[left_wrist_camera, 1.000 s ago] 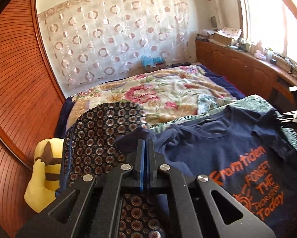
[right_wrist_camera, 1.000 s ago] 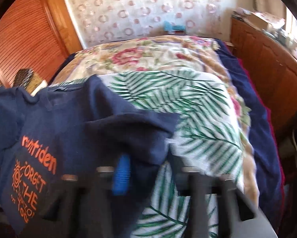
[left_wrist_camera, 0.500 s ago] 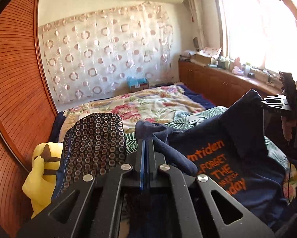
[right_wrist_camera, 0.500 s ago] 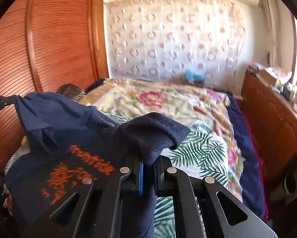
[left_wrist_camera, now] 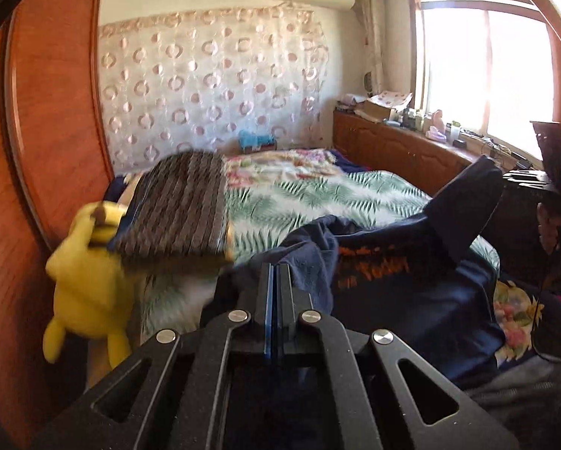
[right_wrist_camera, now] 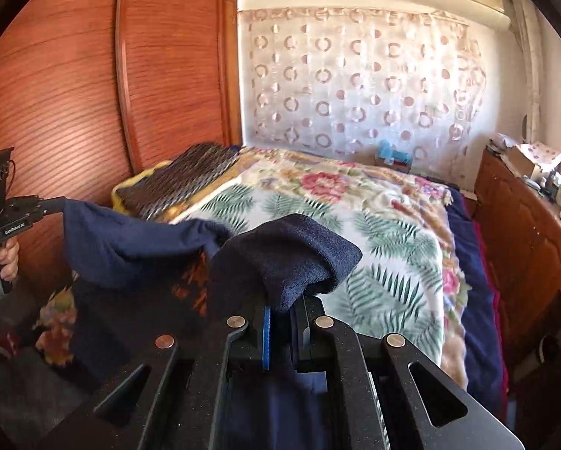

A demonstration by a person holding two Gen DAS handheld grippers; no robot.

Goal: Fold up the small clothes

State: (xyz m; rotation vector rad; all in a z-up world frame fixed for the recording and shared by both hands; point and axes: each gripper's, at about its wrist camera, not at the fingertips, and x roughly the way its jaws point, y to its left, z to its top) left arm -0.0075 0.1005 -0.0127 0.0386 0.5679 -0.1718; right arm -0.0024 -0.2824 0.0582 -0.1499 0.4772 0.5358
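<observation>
A navy T-shirt [left_wrist_camera: 411,285] with orange print hangs stretched between my two grippers over the near end of the bed. My left gripper [left_wrist_camera: 275,270] is shut on a bunched edge of the shirt. My right gripper [right_wrist_camera: 282,302] is shut on another bunched edge [right_wrist_camera: 291,251], which drapes over its fingertips and hides them. In the left wrist view the right gripper [left_wrist_camera: 524,182] shows at the right, holding a raised corner of the shirt. In the right wrist view the left gripper [right_wrist_camera: 21,208] shows at the far left, held by a hand [right_wrist_camera: 3,262].
The bed [left_wrist_camera: 318,195] carries a leaf-print and floral blanket. A dark patterned cushion [left_wrist_camera: 179,206] and a yellow plush toy [left_wrist_camera: 89,285] lie at its left side, by the wooden wardrobe [left_wrist_camera: 48,112]. A cluttered wooden cabinet [left_wrist_camera: 411,146] runs under the window at right.
The shirt lay spread on the bed; now it is lifted and hangs between both grippers. Both grippers have drawn back toward the foot of the bed, and the right one has risen.
</observation>
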